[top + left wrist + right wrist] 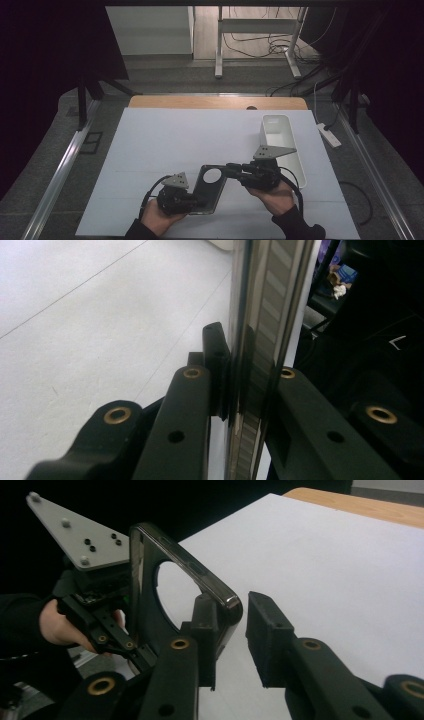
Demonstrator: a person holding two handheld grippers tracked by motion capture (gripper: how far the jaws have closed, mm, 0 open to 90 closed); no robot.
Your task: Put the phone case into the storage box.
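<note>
The table (165, 140) is covered by a big white sheet, and a white bin (282, 145) is sitting on its right side. Near the person, a dark phone case (210, 187) with a round hole is being held up off the sheet between two grippers.

The left gripper (192, 200) is pinching the near-left end of the case; its jaws are pressing on the thin shiny edge. The right gripper (231, 169) is reaching the far-right corner. One jaw is touching that corner, and the other is standing just beside it with a gap.

I think the step is getting a second hold on the case. Next, the right jaws need to squeeze the corner firmly.

The high view is showing the bin and both hands. The right gripper view is showing that gap at the case (165, 580) corner. The left gripper view is showing the tight pinch on the case (250, 365) edge.
</note>
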